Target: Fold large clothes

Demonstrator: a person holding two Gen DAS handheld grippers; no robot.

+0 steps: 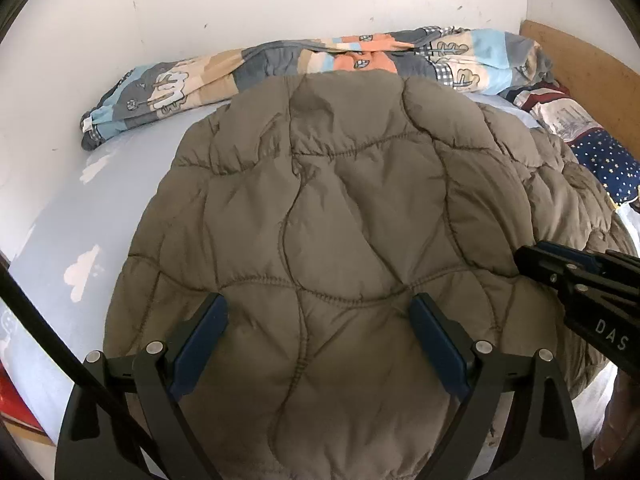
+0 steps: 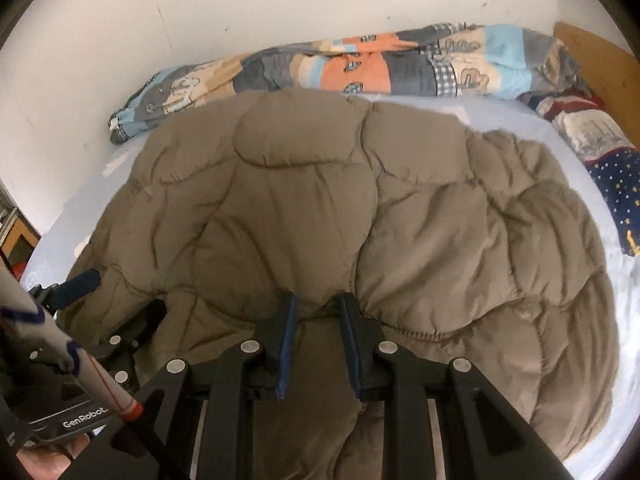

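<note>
Left edge, left wrist view: pale blue bed sheet (image 1: 80,200) with white cloud prints, white wall (image 1: 200,0) behind it. A patchwork duvet (image 1: 280,60) in grey, orange and light blue lies rolled along the wall at the far side of the bed.

Centre: brown quilted jacket (image 1: 320,220) spread flat on the sheet, wavy stitch lines, far edge just touching the duvet roll. It covers most of the mattress.

Left gripper (image 1: 318,336) hangs over the near part of the jacket, jaws wide apart, blue pads clear of the fabric on both sides. Nothing held.

Right gripper (image 2: 316,344), right wrist view: jaws narrow, a raised ridge of jacket (image 2: 360,220) fabric sits between the blue pads at the near hem. Fabric bunches into the gap, pads look pressed on it; reads as a pinch on the jacket. In the left wrist view the same gripper comes in from the right edge, over the jacket's side.

Right side: a star-print navy pillow (image 2: 616,188) and a red-and-white printed cloth (image 2: 576,116) lie by the wooden headboard (image 2: 592,56), apart from the jacket. The jacket's right part is rumpled and lumpy there.

Bottom left of the right wrist view: a hand (image 2: 48,456) on the left gripper's body, partly hidden.
</note>
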